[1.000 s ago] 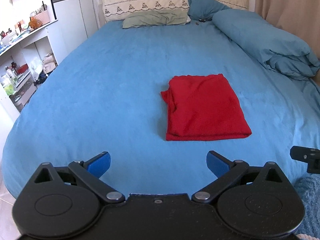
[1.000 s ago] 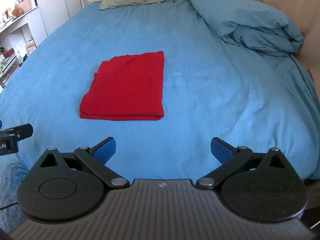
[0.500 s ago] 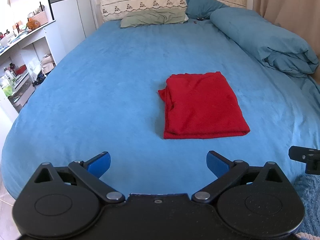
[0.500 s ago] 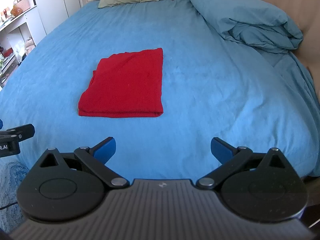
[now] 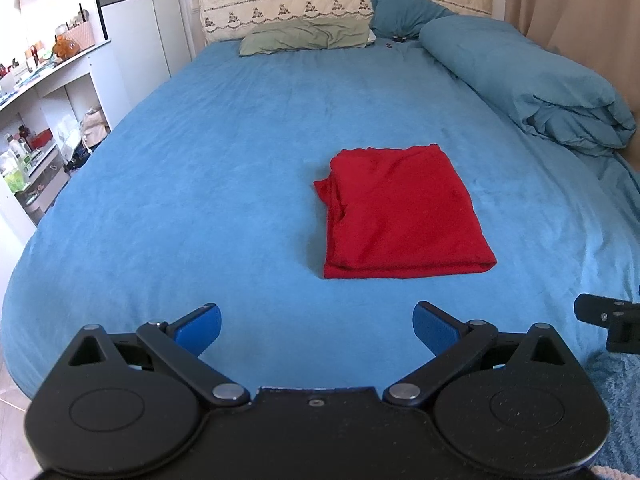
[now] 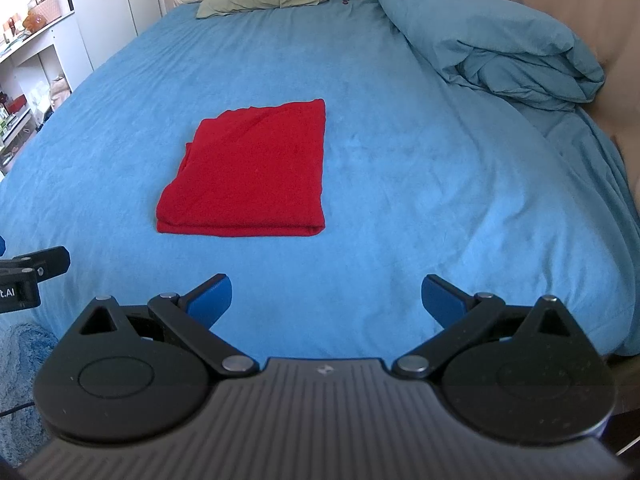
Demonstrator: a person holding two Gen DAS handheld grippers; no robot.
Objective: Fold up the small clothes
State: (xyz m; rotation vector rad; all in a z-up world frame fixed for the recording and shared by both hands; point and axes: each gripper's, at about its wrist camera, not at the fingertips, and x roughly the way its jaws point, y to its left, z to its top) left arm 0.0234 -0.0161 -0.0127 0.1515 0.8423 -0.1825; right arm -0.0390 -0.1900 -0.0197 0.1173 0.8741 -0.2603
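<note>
A red garment [image 5: 404, 210] lies folded into a flat rectangle on the blue bed [image 5: 208, 184]; it also shows in the right wrist view [image 6: 250, 172]. My left gripper [image 5: 317, 326] is open and empty, near the bed's front edge, short of the garment and a little to its left. My right gripper [image 6: 326, 300] is open and empty, also near the front edge, short of the garment and to its right. The tip of the right gripper shows at the right edge of the left wrist view [image 5: 608, 314].
A rolled blue duvet [image 5: 532, 80] lies along the bed's right side. A green pillow [image 5: 304, 36] and a blue pillow [image 5: 404, 12] lie at the headboard. White shelves with small items [image 5: 32, 120] stand at the left. A blue rug [image 6: 20, 364] lies below.
Both grippers have drawn back slightly from the bed and tilted a little upward; the garment sits a bit higher in both views. The garment itself has not moved.
</note>
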